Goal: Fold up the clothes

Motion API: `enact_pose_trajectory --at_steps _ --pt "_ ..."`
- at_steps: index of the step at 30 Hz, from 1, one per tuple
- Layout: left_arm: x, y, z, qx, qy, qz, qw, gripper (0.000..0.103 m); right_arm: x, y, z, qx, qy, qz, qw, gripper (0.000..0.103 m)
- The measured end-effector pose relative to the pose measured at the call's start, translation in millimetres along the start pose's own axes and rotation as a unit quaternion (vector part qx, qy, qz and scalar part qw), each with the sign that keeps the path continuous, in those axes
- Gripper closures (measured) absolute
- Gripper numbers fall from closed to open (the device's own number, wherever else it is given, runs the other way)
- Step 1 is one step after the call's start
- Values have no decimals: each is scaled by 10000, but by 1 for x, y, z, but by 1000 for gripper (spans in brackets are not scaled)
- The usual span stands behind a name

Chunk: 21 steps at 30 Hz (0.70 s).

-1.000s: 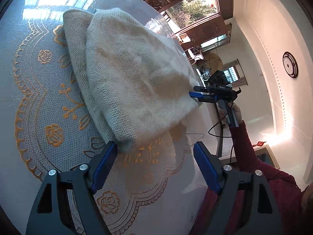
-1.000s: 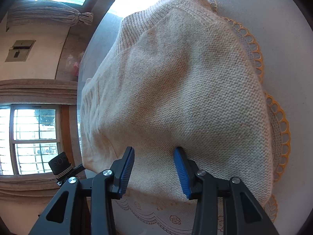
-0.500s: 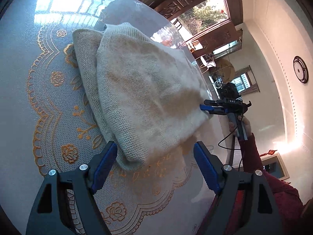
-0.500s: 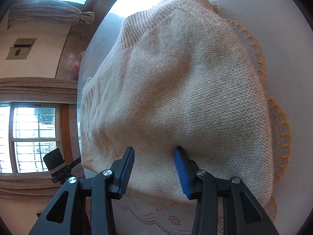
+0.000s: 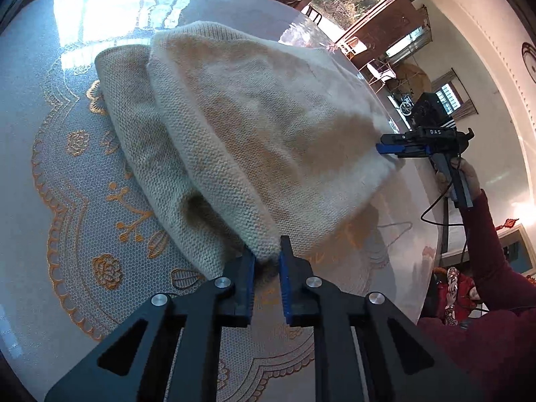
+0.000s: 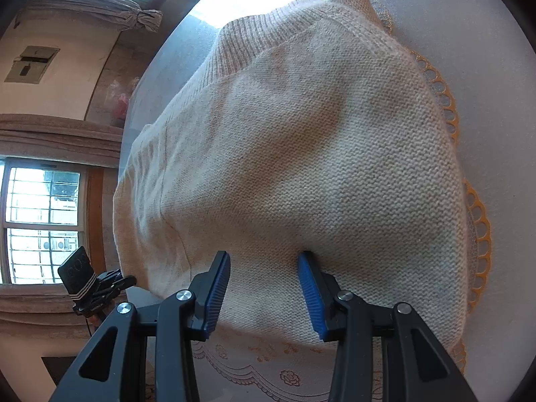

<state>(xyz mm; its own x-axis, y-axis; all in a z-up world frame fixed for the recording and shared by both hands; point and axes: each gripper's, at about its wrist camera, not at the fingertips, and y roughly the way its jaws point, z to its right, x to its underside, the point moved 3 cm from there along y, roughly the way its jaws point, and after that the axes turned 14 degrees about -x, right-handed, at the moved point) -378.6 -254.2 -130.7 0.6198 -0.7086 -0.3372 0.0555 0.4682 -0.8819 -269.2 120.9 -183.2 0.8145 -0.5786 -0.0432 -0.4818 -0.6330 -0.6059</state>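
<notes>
Left gripper (image 5: 267, 261): you're closing it, pinching the sweater (image 5: 268, 134) corner to lift for folding.
Right gripper (image 6: 264, 268): you're clamping the opposite edge, keeping it taut.

Both wrist cameras look steeply down, close over the sweater (image 5: 268, 134) from opposite corners.

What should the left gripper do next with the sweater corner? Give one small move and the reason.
Probably lift the corner a little: the left gripper is closing its jaws on the sweater corner, while the right gripper straddles the other edge.
</notes>
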Motion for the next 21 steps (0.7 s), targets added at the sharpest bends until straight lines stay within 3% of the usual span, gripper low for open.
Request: enact_pose_trajectory --at_steps 4,9,14,16,21 --pt "6 -16 -13 215 -168 181 9995 89 1 29 -18 50 -94 -14 9999 60" --pt "12 -27 -28 0 -255 296 9992 89 -2 32 -21 107 -130 -66 9998 60" --pt "29 -23 -36 -104 -320 -116 9994 85 -7 29 -19 117 -94 -111 9998 64" --pt "36 -29 -45 -150 -420 -91 9990 85 -8 30 -20 137 -76 -114 9998 66" --pt "38 -57 -69 22 -982 351 9945 85 -9 30 -19 56 -67 -90 9999 66"
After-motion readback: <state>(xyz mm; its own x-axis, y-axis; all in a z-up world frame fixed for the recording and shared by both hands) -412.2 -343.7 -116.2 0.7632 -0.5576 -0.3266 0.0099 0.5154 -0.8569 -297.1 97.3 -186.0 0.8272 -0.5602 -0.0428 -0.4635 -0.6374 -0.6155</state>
